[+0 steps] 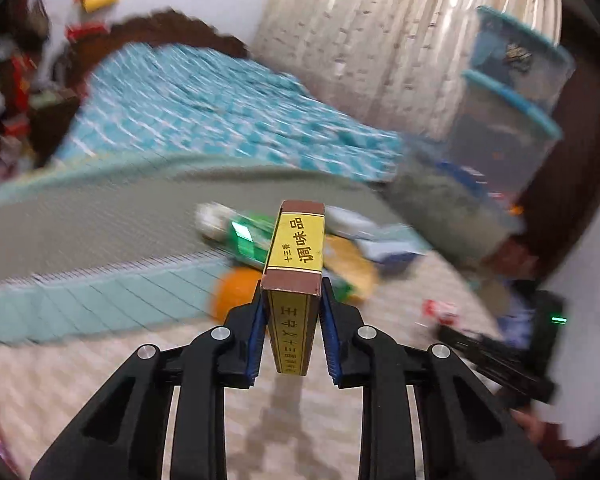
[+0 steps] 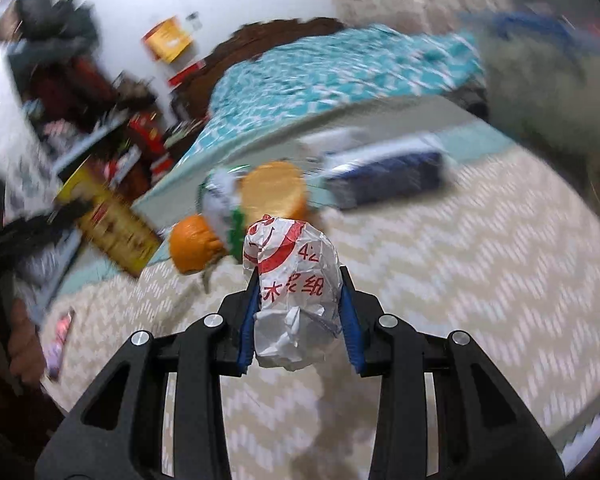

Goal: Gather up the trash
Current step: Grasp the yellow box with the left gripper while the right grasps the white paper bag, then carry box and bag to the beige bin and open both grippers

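Observation:
My left gripper (image 1: 292, 300) is shut on a yellow and brown seasoning box (image 1: 296, 256), held upright above the floor. My right gripper (image 2: 298, 292) is shut on a crumpled white wrapper with red print (image 2: 292, 292). Ahead on the floor by the bed lies a pile of trash: an orange fruit (image 2: 190, 250), a green and white packet (image 1: 240, 236), a round yellow-orange lid (image 2: 274, 190) and a blue and white box (image 2: 384, 176). The left gripper with its yellow box also shows in the right wrist view (image 2: 108, 224), at the left.
A bed with a teal patterned cover (image 1: 204, 108) stands behind the pile. Stacked clear storage bins with blue lids (image 1: 512, 92) stand at the right by a curtain (image 1: 380, 32). Cluttered shelves (image 1: 4, 112) are at the left. The floor has a beige zigzag mat (image 2: 460, 280).

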A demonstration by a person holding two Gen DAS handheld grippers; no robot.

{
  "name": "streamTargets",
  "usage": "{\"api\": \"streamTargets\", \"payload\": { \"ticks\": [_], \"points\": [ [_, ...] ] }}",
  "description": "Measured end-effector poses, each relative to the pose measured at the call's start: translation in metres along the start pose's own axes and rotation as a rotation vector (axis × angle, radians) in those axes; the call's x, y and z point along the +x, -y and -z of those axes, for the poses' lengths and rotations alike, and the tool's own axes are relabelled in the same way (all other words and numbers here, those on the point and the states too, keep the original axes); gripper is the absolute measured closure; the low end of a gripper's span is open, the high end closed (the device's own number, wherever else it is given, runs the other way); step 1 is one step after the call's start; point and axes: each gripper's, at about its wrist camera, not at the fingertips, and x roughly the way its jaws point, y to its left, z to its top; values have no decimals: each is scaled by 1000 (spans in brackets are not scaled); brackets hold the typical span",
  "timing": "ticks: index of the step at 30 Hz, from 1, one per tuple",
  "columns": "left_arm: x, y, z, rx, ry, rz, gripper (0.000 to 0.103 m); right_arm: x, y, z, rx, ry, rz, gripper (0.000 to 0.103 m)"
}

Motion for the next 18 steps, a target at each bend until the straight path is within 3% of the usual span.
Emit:
{"api": "streamTargets", "payload": {
  "ticks": [4,6,9,10,11,12,13,18],
  "points": [
    [19,29,17,-21,-93,150,80,-20,33,8,68,15,29,65],
    [37,49,28,5,-149,156,80,-26,44,11,82,9,33,65],
    [67,75,43,28,-242,170,79,-34,57,19,94,11,59,55],
    [75,80,47,23,-263,166,66,-37,60,22,88,10,78,44],
    [87,86,51,16,-287,152,44,-38,62,25,83,13,88,36],
    [93,88,53,15,-292,138,37,-40,63,27,80,22,94,24],
    [99,91,56,17,-296,122,32,-41,64,29,71,29,98,22],
    [127,111,63,90,-334,76,33,-42,65,32,44,21,112,21]
  ]
}}
